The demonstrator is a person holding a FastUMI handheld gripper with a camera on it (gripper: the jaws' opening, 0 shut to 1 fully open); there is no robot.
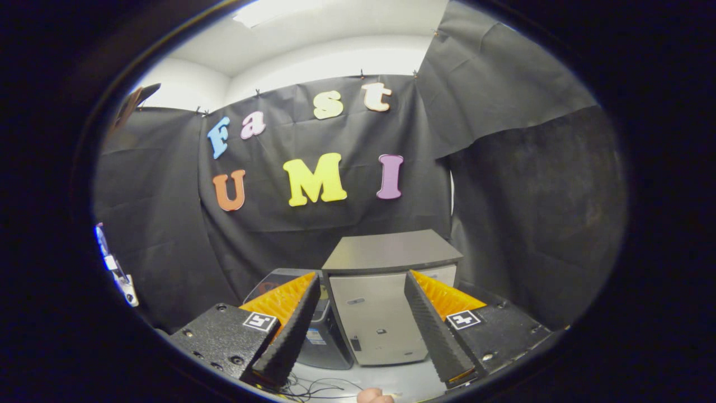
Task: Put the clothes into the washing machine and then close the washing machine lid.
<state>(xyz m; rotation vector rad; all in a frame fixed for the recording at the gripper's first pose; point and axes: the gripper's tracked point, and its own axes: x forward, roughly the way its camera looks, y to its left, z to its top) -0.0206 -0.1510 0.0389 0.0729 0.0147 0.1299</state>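
My gripper (362, 275) is open, held up in the air with nothing between its fingers. Beyond the left finger (291, 330) stands a dark, low washing machine (330, 344). That finger hides most of its top, so I cannot tell how the lid stands. No clothes are in sight.
A grey metal cabinet (386, 252) with a flat top stands beyond and between the fingers, right beside the machine. Thin cables (313, 387) lie on the pale surface (403, 380) below, close to a person's fingertip (373, 396). Black cloth walls close in behind and on both sides.
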